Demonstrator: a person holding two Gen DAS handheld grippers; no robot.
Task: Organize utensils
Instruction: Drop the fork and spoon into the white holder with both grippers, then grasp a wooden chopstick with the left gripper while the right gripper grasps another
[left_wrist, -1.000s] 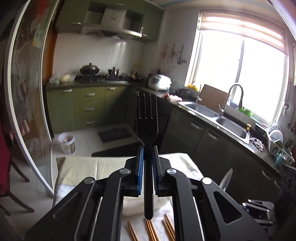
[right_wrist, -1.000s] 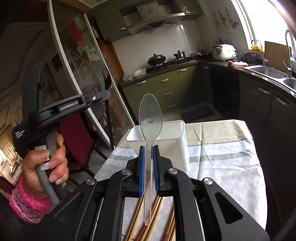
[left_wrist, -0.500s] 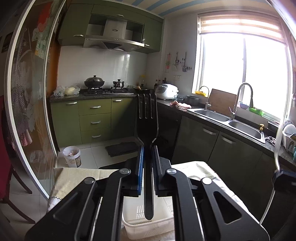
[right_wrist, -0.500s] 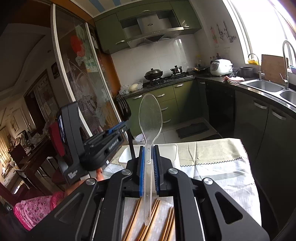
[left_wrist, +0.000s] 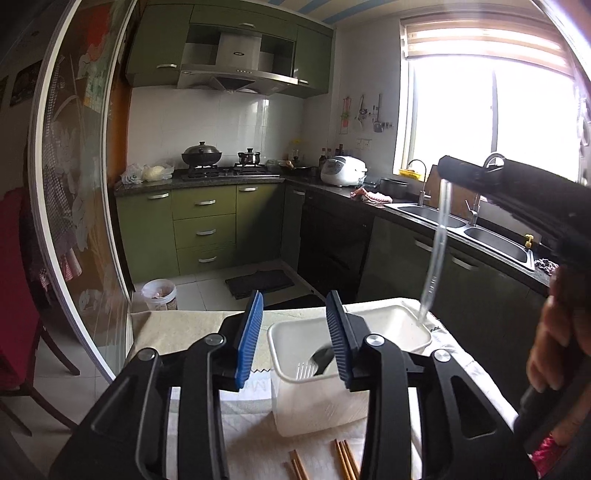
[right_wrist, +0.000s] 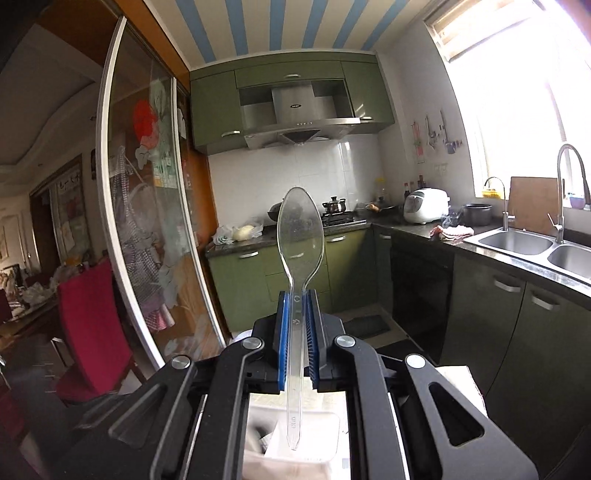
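Blue pads (left_wrist: 251, 338) of the left claw (left_wrist: 294, 338) stood apart, gripping nothing; just beyond and below lay the black fork (left_wrist: 320, 363) inside the white bin (left_wrist: 317, 410) on the table (left_wrist: 192, 328). The right claw (right_wrist: 296, 338) was clenched on the clear spoon (right_wrist: 300, 242), its handle end over the bin.

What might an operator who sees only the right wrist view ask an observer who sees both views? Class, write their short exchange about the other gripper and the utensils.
Operator: Is the left gripper holding anything?
Observer: No, it is open and empty.
Operator: Where is the black fork?
Observer: It lies inside the white bin.
Operator: Where does my clear spoon end?
Observer: It hangs handle down, its tip at the bin's far right corner.
Operator: Anything left out?
Observer: Chopsticks lie on the cloth before the bin.
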